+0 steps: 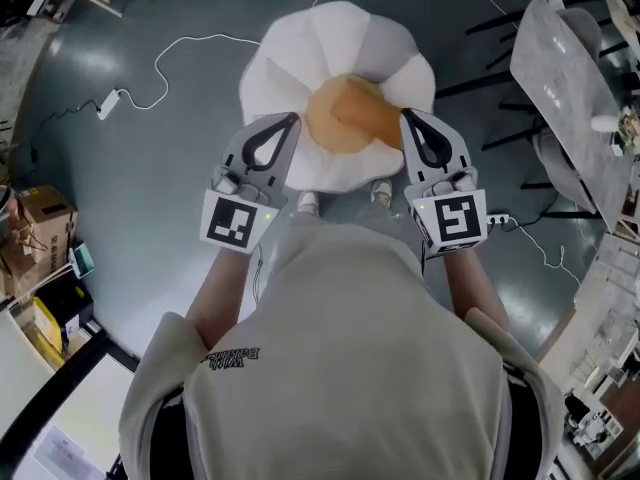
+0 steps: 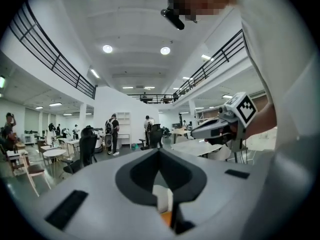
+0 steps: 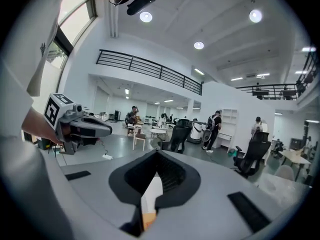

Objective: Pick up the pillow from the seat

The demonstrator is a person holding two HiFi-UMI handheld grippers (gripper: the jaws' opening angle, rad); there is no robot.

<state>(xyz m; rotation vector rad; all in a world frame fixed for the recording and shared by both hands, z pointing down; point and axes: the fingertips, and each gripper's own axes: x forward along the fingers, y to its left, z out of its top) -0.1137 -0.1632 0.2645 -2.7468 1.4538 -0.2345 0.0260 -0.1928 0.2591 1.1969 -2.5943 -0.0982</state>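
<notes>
Left gripper (image 1: 292, 120) and right gripper (image 1: 406, 116), both clamped shut on nothing, flank the orange pillow (image 1: 345, 116) on the white seat (image 1: 300, 58); I'd squeeze it between the 2

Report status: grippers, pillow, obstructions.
Left gripper and right gripper shut, empty, flanking the pillow. Pillow lies on the white seat, not yet lifted. Nothing in the way.

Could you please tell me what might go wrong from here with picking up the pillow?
Both the left gripper and right gripper look shut beside the orange pillow; unless opened, they may just nudge it across the white seat. A cable trails on the floor nearby and could catch a foot.
</notes>
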